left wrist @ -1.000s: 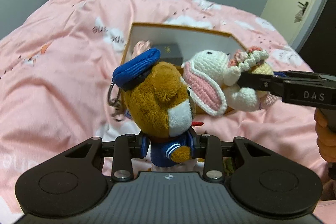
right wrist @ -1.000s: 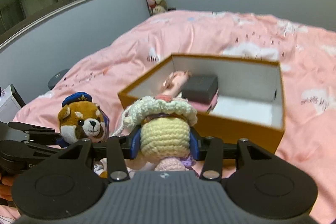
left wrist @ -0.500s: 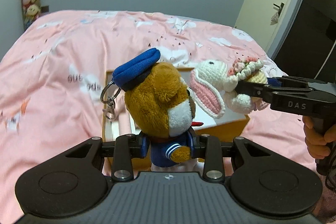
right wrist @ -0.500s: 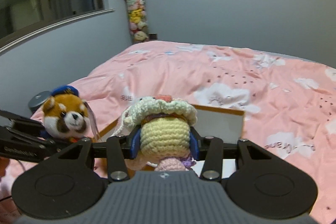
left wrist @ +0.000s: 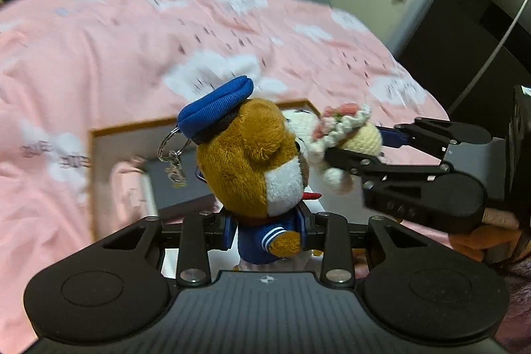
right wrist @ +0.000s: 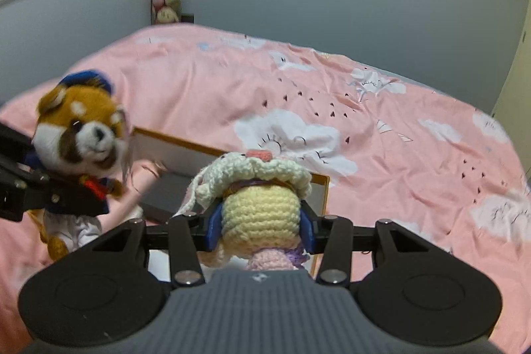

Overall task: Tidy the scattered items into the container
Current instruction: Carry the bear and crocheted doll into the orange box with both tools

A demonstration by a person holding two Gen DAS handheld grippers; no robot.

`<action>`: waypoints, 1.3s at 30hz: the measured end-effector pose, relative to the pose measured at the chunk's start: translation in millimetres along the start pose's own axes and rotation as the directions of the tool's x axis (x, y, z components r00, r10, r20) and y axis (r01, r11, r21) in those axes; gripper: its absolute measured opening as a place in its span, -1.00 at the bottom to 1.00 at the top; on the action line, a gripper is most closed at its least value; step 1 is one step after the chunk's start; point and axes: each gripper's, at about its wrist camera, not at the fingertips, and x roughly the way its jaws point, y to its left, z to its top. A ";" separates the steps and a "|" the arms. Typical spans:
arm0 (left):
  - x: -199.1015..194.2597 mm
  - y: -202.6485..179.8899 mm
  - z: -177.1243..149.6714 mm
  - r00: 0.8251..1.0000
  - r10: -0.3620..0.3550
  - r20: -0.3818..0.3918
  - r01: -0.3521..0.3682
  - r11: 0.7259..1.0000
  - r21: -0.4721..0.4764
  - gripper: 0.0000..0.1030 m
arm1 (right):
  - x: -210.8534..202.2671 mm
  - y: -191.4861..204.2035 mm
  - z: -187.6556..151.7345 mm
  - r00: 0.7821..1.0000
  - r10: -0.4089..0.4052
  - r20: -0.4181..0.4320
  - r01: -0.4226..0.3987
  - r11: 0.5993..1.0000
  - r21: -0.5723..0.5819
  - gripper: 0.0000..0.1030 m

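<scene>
Item 1. Left claw: closed on the plush red panda at its blue-jacketed torso. The toy stands upright between the fingers, blue cap uppermost, a metal key ring hanging from the cap side.

Item 2. Right claw: closed on the crochet doll across its pale yellow body. The frilled white bonnet sits above the fingers and the pink skirt below, so its long axis runs vertical.

Item 3. Container: an open box with an orange rim and white inner walls, resting on the pink bed cover. It already holds a dark grey flat case and a pink item, blurred, on its left side.

Item 4. Governing relation: the box lies ahead of and below both claws. In the left wrist view its opening spreads directly behind and beneath the panda; in the right wrist view the doll sits over the near right corner, with the far wall visible behind it. The two toys hang close side by side, the panda to the left, and contact cannot be told. Judged position: both are over or just at the opening, so each release calls for a short descent. The free floor appears to lie on the right, which favours the doll's side.
</scene>
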 end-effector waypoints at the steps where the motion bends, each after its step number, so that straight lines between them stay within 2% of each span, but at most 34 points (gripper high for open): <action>1: 9.9 3.6 4.2 1.000 -0.017 -0.025 0.017 1.000 0.002 -0.24 | 6.9 0.1 -0.5 1.000 -0.004 -0.011 0.004 1.000 -0.011 -0.06; 6: 52.2 11.0 18.8 0.991 -0.047 -0.129 0.051 0.998 0.029 -0.24 | 31.6 -3.2 -3.6 0.999 -0.021 -0.044 0.018 0.998 -0.067 -0.06; 13: 104.9 22.7 35.0 0.961 -0.111 -0.254 0.111 0.994 -0.014 -0.24 | 57.6 1.9 -8.7 0.996 -0.051 -0.072 0.037 0.982 -0.184 -0.06; 18: 127.1 32.9 44.3 0.946 -0.145 -0.291 0.132 0.989 -0.064 -0.24 | 75.8 8.3 -12.1 0.992 -0.097 -0.080 0.074 0.963 -0.259 -0.05; 24: 149.5 36.3 47.0 0.936 -0.147 -0.321 0.123 0.988 -0.092 -0.24 | 87.4 1.0 -10.4 0.988 -0.068 -0.137 0.037 0.974 -0.223 -0.02; 28: 162.4 39.4 48.2 0.929 -0.150 -0.339 0.120 0.987 -0.108 -0.24 | 97.1 -5.1 -9.3 0.976 -0.001 -0.218 -0.040 0.982 -0.186 -0.01; 30: 167.4 39.4 48.3 0.925 -0.148 -0.351 0.118 0.988 -0.104 -0.24 | 99.7 -9.6 -9.2 0.973 0.020 -0.231 -0.061 0.984 -0.170 -0.01; 35: 176.0 41.0 47.2 0.916 -0.140 -0.377 0.103 0.988 -0.116 -0.22 | 99.8 -5.8 -11.6 0.963 0.067 -0.260 -0.121 0.973 -0.197 0.13; 39: 174.8 37.9 46.8 0.916 -0.117 -0.383 0.087 0.992 -0.094 -0.20 | 98.8 -4.4 -11.0 0.953 0.075 -0.293 -0.142 0.966 -0.214 0.15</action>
